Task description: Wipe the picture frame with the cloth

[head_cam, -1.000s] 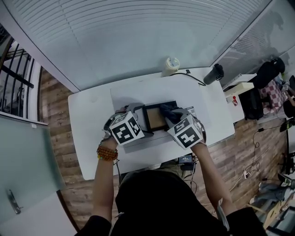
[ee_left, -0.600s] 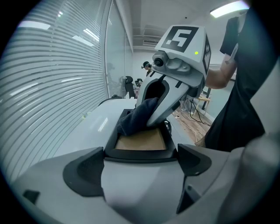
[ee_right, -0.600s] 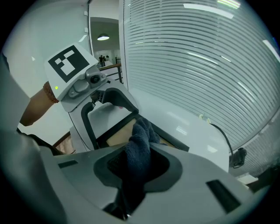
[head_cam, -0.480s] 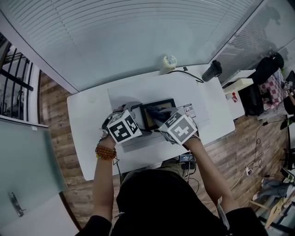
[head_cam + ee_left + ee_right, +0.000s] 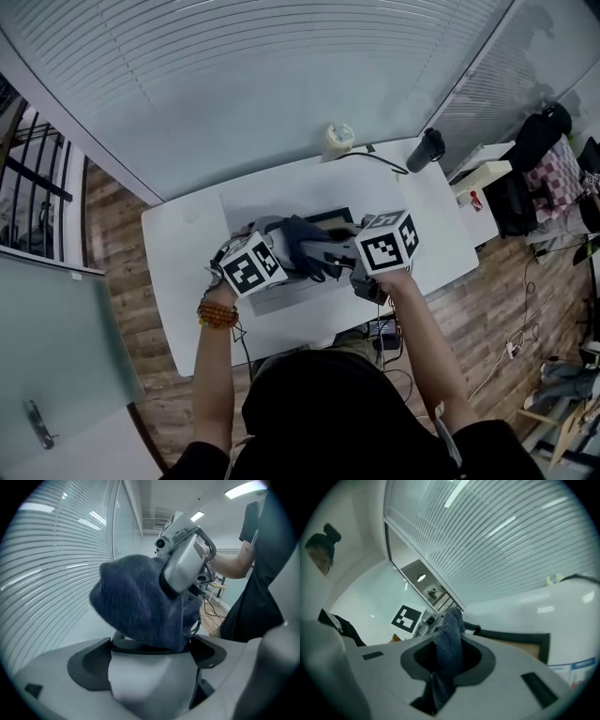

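**Right gripper (image 5: 447, 641) nips the cloth at the frame's left end**

Picture frame (image 5: 513, 636): black border, tan face, on the white table (image 5: 187, 281), mid-table in front of the person. Flat or tipped, I cannot tell.

Cloth (image 5: 305, 246): dark blue, bunched over the frame's left part. The right jaws are pressed together on a fold of it and the rest bulges past the tips. That gives a loose wad to rub with, I reckon, rather than a flat sheet.

Left gripper (image 5: 150, 648) clamps a dark edge that I take to be the frame's rim, likely to steady the frame against the push of wiping. Both tools meet over that end, so the cloth sits just beside the left jaws.

Further out: pale cup (image 5: 337, 139) and dark bottle (image 5: 427, 148) at the table's far edge, well apart from the work.

Views:
- **Head view:** gives the layout, but marker cubes and cloth hide most of the frame and both sets of jaws.
- **Right gripper view:** alone shows the pinch on the cloth, and the bare tan face running off to the right.
- **Left gripper view:** alone shows the wad right over its own jaws, with the right gripper's body behind.

Whether the cloth presses on the frame, no view settles.
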`<control>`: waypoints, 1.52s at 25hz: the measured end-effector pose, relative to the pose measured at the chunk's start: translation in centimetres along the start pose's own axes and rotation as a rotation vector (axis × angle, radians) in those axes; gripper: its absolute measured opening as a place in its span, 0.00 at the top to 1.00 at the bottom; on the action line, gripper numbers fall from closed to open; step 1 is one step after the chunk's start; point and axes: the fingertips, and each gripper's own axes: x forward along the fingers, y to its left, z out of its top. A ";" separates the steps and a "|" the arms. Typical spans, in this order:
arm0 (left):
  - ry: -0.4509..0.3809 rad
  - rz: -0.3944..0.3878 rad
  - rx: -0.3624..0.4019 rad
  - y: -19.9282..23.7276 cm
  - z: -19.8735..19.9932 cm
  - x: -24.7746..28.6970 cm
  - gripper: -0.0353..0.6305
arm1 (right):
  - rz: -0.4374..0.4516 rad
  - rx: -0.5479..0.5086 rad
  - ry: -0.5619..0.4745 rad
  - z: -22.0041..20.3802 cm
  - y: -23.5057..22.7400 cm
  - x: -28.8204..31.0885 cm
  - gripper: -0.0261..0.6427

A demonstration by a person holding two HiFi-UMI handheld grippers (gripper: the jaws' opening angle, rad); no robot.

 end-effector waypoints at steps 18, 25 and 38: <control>0.004 0.002 -0.004 0.2 0.2 -0.1 0.17 | -0.719 -0.334 0.410 -4.9 -7.9 -6.7 0.88; 0.008 0.001 -0.005 0.2 0.3 -0.1 0.17 | -0.613 -0.342 0.515 -5.9 -5.8 -2.7 0.88; 0.011 0.008 -0.002 0.3 0.0 -0.2 0.17 | -0.328 -0.254 0.510 -5.4 -2.5 2.9 0.88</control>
